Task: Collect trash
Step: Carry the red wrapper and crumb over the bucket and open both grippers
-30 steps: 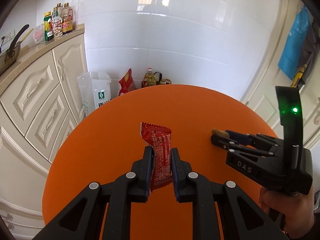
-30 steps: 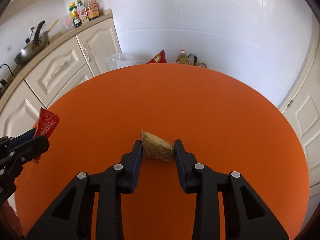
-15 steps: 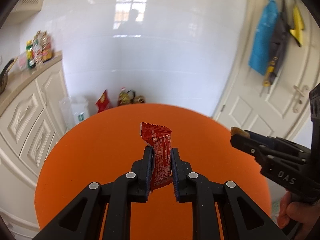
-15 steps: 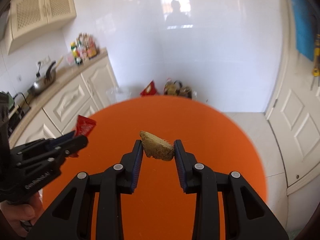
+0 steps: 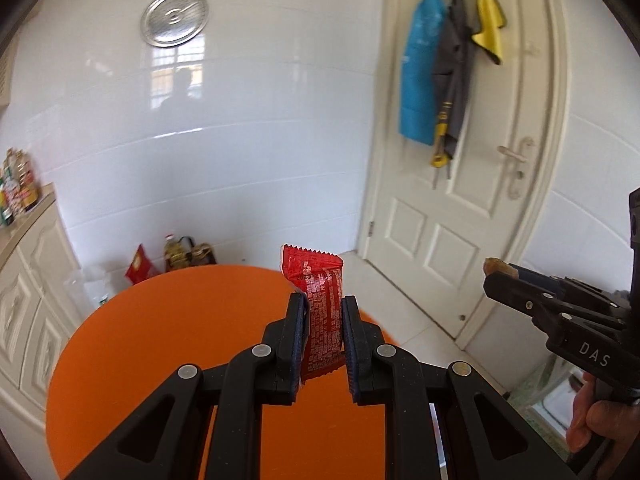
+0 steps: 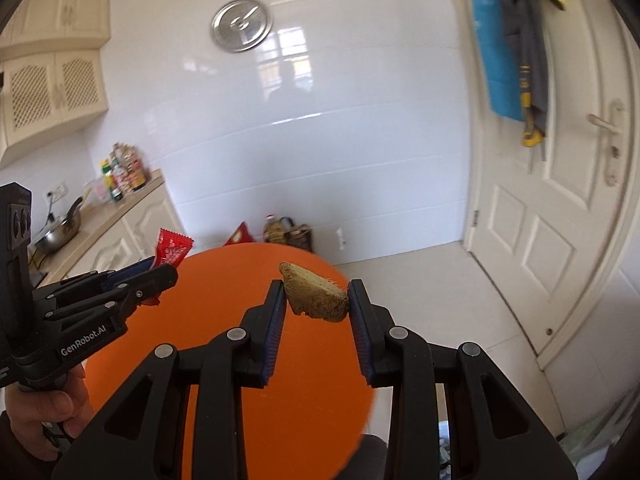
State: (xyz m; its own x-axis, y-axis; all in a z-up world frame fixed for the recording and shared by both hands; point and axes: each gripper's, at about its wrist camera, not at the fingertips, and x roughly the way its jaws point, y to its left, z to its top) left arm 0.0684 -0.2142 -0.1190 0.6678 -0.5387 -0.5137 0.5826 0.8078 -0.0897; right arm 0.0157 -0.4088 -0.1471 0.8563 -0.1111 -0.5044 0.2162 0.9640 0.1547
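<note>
Home kitchen — cabinets (image 6: 56,80), wok (image 6: 60,232)

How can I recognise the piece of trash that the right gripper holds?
Find the round orange table. Above it, the right gripper pinches a tan, fibrous wedge. The other held trash is a shiny red wrapper with print; this wedge is dull, rough and plain.

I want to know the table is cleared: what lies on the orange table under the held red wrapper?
The orange table shows bare around the red wrapper; the left gripper covers part of it.
</note>
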